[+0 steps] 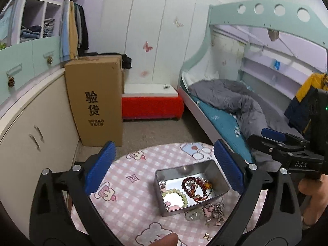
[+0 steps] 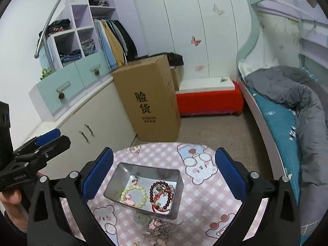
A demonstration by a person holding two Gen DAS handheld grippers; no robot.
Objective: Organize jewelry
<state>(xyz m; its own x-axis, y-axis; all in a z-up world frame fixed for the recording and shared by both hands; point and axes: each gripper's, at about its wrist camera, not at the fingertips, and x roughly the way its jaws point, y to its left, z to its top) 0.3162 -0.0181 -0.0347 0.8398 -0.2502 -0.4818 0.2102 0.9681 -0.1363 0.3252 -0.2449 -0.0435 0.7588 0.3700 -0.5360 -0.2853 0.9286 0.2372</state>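
So the metal tin [image 1: 222,181] sits on the pink checked tablecloth [image 1: 131,203] as the collecting spot: a pale green bead bracelet [image 1: 178,194] and a dark red bead bracelet [image 1: 192,186] already lie inside it. A loose heap of chains and charms [image 1: 213,210] waits just beside its near wall (probably next). Left gripper [image 1: 164,164] and right gripper [image 2: 164,171] both hover above the tin, spread wide, holding nothing.
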